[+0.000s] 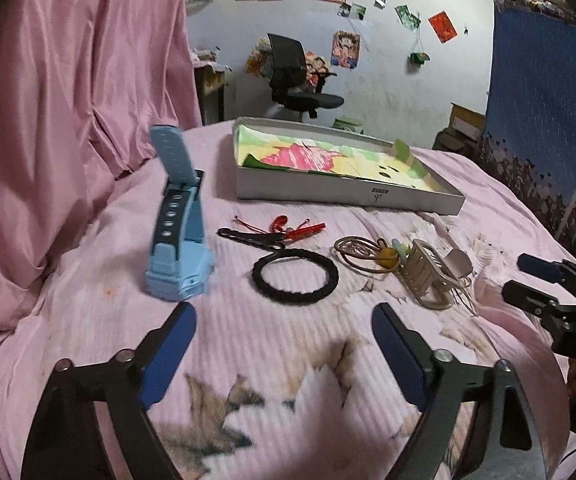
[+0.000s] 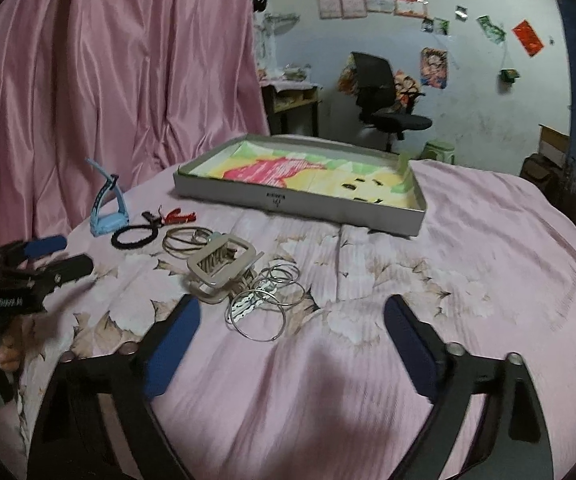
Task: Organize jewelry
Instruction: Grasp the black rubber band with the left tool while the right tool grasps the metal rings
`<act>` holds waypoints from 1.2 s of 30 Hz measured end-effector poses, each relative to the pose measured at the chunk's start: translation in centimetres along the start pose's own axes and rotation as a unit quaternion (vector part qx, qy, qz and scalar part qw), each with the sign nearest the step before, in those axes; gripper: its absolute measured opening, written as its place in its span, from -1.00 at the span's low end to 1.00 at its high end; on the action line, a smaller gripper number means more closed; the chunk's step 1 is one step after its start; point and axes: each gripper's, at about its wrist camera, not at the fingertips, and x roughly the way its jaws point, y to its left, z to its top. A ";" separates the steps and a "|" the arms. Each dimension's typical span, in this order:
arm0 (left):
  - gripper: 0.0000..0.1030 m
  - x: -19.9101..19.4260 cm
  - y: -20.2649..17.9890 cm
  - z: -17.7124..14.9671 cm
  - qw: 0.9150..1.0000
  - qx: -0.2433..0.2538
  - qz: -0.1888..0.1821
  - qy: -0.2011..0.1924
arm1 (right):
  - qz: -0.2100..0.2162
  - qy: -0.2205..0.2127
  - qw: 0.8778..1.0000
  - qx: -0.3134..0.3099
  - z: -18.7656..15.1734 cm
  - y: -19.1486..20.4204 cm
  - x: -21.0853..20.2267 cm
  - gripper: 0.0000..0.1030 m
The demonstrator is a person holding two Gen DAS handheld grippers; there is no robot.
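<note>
Hovering wide-spread and gripping nothing: left gripper just short of the black hair tie, which is lying flat on the pink bedspread straight ahead between the fingertips, likely being lined up as the first pick. Standing upright ahead of the left finger, a blue watch propped on its own strap; lying beyond the hair tie, a red cord piece and a dark clip; sitting ahead of the right finger, coiled tan bands touching a beige claw clip. Also spread wide and holding nothing: right gripper, with thin silver bangles piled just beyond its left finger, overlapping the claw clip. Waiting farther ahead of both, an open shallow box lined with colourful paper, presumably meant for receiving the pieces. Crowding the picks: touching and tangled items, probably dragging neighbours along; nothing blocking the path toward the box.
</note>
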 end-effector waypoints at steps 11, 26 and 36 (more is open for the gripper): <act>0.39 3.5 -0.6 1.6 0.999 0.010 -0.007 0.038 | 0.036 0.092 0.995 -0.026 1.0 -0.2 4.8 -0.13; -0.03 5.1 -1.2 1.9 0.998 0.014 -0.018 0.052 | 0.069 0.137 0.988 -0.008 0.7 -0.3 8.3 -0.35; -0.56 4.2 -2.0 1.4 0.998 0.028 -0.030 0.043 | 0.079 0.129 0.989 0.003 0.4 -0.5 8.6 -0.83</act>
